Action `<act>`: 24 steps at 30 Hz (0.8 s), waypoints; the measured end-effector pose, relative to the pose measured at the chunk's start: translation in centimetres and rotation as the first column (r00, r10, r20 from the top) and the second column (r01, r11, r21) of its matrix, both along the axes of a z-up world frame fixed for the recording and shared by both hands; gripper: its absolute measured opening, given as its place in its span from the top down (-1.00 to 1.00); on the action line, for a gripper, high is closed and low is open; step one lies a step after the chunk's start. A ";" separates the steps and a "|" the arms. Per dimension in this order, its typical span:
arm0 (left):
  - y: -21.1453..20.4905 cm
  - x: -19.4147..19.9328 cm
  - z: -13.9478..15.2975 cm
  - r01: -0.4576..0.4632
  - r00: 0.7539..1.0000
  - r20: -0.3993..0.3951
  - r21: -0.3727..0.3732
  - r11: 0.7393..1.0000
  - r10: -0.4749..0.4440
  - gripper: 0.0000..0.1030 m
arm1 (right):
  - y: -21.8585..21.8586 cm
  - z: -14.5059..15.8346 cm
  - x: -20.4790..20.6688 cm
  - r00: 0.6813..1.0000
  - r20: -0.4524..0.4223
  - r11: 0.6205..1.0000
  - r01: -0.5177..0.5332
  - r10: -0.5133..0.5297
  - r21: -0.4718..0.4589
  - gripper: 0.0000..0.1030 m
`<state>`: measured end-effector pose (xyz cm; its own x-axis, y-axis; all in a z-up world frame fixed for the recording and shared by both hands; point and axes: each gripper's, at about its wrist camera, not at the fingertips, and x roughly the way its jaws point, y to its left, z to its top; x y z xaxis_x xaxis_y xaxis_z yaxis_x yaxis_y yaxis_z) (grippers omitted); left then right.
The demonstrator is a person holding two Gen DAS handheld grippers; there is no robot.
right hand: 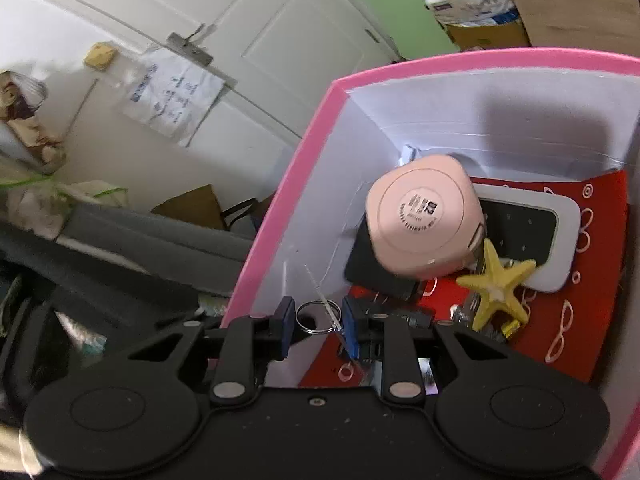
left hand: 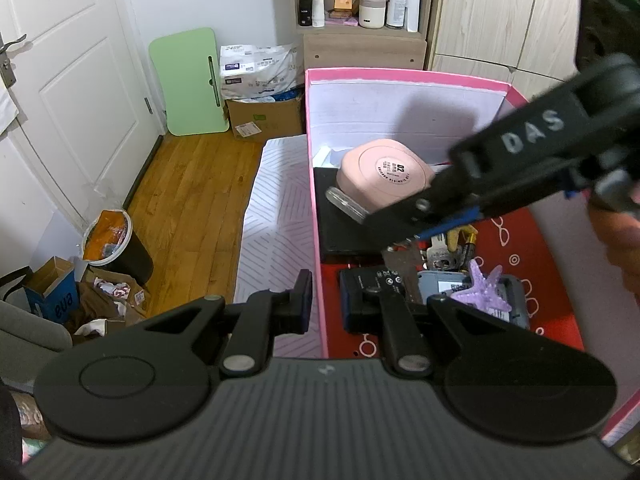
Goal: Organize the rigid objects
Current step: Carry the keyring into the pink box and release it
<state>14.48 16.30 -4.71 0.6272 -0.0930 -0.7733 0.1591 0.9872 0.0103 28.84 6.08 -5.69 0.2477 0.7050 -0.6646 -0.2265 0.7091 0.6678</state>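
A pink box point(left hand: 316, 216) with white inner walls holds a pink rounded case point(left hand: 384, 172), a black flat item point(left hand: 344, 224), a purple starfish point(left hand: 482, 284) and keys. My left gripper point(left hand: 326, 300) straddles the box's left wall, its jaws close on either side of it. My right gripper point(right hand: 316, 322) is inside the box point(right hand: 276, 220), open, with a clear flat tag on a metal ring point(right hand: 316, 316) between its fingers. The right wrist view also shows the pink case point(right hand: 420, 226), a yellow starfish point(right hand: 496, 280) and a white-framed device point(right hand: 532, 232).
The box rests on a striped white cloth point(left hand: 276, 216). A wooden floor point(left hand: 192, 184), a bin point(left hand: 116, 244), a cardboard box point(left hand: 264, 116), a green board point(left hand: 188, 80) and a white door point(left hand: 68, 80) lie to the left. A shelf unit point(left hand: 360, 8) stands behind.
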 end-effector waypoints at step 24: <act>-0.1 0.1 0.1 0.010 1.000 -0.004 0.005 1.000 -0.010 0.77 | -12.4 8.1 -11.4 0.956 0.273 0.977 0.155 -0.111 -0.145 0.21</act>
<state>14.60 16.25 -4.64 0.6230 -0.0951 -0.7764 0.1687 0.9856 0.0146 17.49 -6.34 2.38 0.5122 0.5412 -0.6669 -0.2736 0.8389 0.4706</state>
